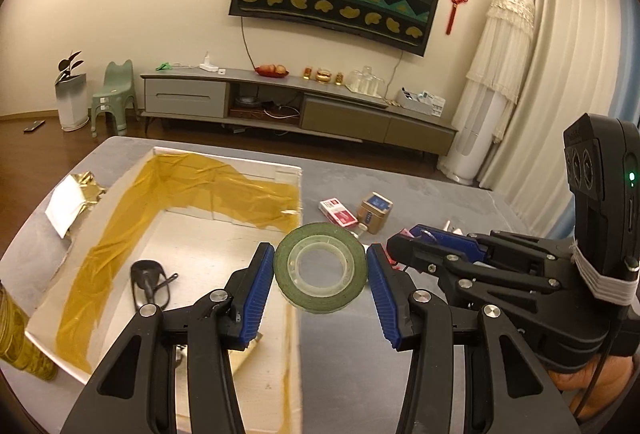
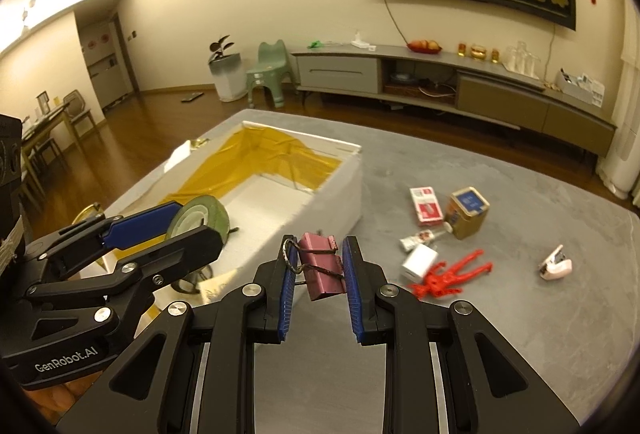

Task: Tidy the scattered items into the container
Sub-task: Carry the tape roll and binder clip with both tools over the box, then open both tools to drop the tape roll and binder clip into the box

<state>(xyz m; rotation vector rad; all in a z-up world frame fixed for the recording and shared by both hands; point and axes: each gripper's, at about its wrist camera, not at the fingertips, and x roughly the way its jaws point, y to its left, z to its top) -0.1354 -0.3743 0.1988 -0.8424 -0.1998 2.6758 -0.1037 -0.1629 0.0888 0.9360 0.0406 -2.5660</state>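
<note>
Nearest the left wrist camera, the left gripper [image 1: 320, 270] holds a roll of green tape [image 1: 320, 268] pinched between its blue pads, the roll carried right at the near right wall of the white box [image 1: 288, 170], partly over the interior and partly over the grey tabletop [image 1: 420, 190]. Beside it, the right gripper [image 2: 318, 266] is clamped on a pink binder clip [image 2: 322, 266], one wire handle looped against the left pad, and it hovers just outside the box's near corner. Judging by this, the step in hand is the drop-off: both items are lifted and need only go over the rim. The next move calls for shifting each tool further over the open interior before parting its fingers, since the tape sits on the edge line and could roll out if released there. The box is lined along its left and far walls with a crumpled gold sheet [image 1: 120, 234]; on its floor lies a dark object with a cord [image 1: 150, 280], which I cannot identify. Scattered on the table well apart from the box are a red-and-white card pack [image 2: 426, 206], a small gold tin [image 2: 468, 212], a white block [image 2: 418, 262], a red plastic figure [image 2: 448, 274] and a pale stapler-like thing [image 2: 556, 264].
</note>
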